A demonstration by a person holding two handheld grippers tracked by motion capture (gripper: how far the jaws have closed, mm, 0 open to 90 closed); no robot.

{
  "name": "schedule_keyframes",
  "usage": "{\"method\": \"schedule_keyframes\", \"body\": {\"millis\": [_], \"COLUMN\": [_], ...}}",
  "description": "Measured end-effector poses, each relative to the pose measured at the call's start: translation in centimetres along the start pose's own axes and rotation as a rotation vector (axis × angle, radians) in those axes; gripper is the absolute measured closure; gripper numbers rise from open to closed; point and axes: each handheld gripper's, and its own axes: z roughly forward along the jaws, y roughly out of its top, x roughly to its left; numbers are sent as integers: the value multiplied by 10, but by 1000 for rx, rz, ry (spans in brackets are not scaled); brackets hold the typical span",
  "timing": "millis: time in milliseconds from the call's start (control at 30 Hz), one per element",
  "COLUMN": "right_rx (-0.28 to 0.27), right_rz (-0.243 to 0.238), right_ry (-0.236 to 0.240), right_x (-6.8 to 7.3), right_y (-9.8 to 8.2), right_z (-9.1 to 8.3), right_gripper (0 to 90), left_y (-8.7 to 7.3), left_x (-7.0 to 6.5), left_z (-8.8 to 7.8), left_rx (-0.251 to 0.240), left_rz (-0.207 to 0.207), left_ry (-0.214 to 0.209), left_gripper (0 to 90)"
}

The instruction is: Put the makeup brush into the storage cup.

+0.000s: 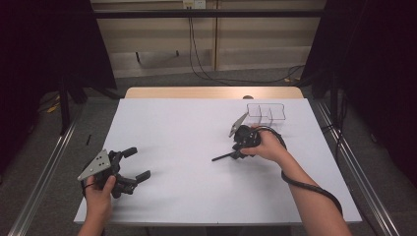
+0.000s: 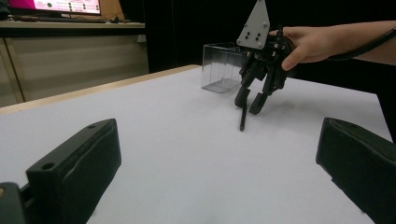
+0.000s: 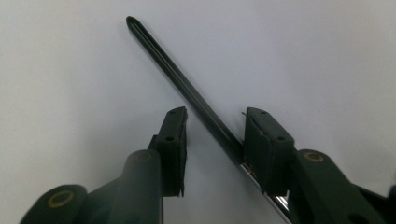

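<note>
High view: The white worktop [image 1: 196, 147] carries a thin black rod-shaped tool [image 1: 222, 157] right of centre and a clear plastic box [image 1: 267, 112] with inner dividers near the far right corner. The right gripper [image 1: 238, 150], held in the person's right hand [image 1: 268, 146], points down at the right-hand end of the tool; the rest of the tool projects to the left across the worktop. The clear plastic box stands just beyond this gripper. The left gripper [image 1: 139, 163], held in the left hand [image 1: 100, 194], rests near the front left corner, well apart from the tool. Its jaws are spread wide with nothing between them.

Left gripper view: The two black jaws of the left gripper [image 2: 217, 163] rise at the lower left and lower right with bare worktop between them, fully released. Farther off, the right gripper [image 2: 250, 100] tilts down onto the worktop with the tool [image 2: 242, 119] under its jaws. The clear plastic box [image 2: 222, 67] stands behind it.

Right gripper view: The right gripper [image 3: 217, 140] straddles the tool [image 3: 182, 84], which lies flat on the worktop and runs diagonally from the upper left to the lower right. The tool lies against the right jaw's pad; the left jaw stands clear of it with a gap. The jaws are partly closed around the tool but not clamped on it.
</note>
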Motion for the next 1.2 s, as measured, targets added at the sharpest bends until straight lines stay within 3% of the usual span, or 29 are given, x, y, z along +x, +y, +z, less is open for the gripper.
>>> {"method": "schedule_keyframes", "body": {"millis": [167,300,600,700,800,933,1200], "right_rx": [65,117,140,146,176,174,214], "right_rz": [-19,-14,1,-17,-3,2,-14], "right_ry": [13,24,35,24,14,12,-1], "right_x": [3,3,0,1,-1,-2,-2], "right_y": [1,3,5,5,4,1,0], "right_z": [-3,-5,-4,-5,-7,-8,-9], "right_gripper": [701,704,713,733,734,722,748], "left_y": [0,0,-1,-1,-1,-1,-2], "left_x": [0,0,1,0,1,1,1], "left_z": [0,1,1,1,0,1,1], "left_rx": [1,2,1,-2,0,1,4], "left_rz": [2,3,0,-9,-10,-5,-6], "left_ry": [-2,-2,-4,-5,-1,-3,-3], "left_gripper": [0,0,0,0,0,0,0]}}
